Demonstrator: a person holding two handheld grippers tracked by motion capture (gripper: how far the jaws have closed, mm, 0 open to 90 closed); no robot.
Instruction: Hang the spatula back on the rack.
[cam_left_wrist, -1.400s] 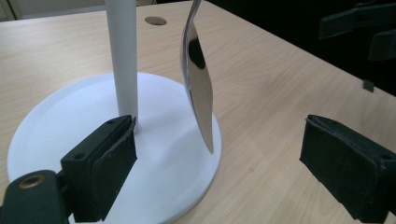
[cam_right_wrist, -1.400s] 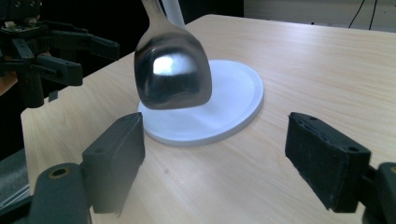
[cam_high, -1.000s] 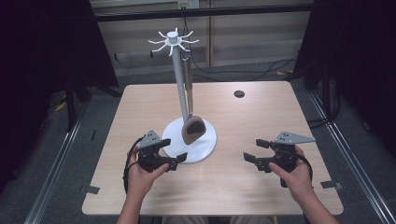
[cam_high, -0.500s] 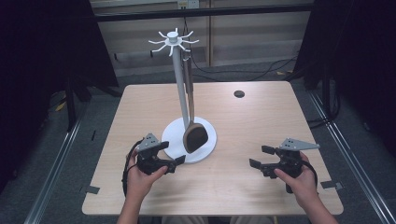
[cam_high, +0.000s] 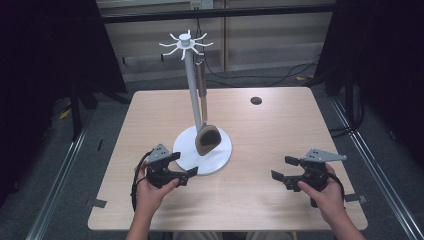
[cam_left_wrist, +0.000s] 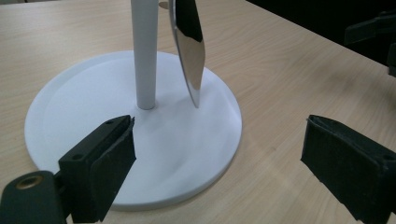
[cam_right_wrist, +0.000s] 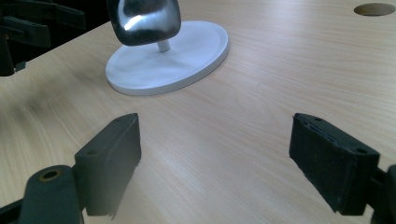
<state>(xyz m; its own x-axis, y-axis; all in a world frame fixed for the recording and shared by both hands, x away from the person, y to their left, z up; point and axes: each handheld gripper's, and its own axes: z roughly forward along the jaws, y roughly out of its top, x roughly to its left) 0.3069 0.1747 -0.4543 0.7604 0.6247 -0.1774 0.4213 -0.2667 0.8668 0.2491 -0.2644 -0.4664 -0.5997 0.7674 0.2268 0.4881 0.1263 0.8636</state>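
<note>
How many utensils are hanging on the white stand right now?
1: a spatula hangs from a top hook of the white stand, its blade just above the round base. The other hooks look empty.

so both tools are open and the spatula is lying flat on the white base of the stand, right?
Not quite. Both tools, left tool and right tool, are open, but the spatula hangs upright from the stand's top hooks, its blade over the white base. The high view shows it.

white stand (cam_high: 202, 150), black jaws — pale wood table (cam_high: 280, 125)
</note>
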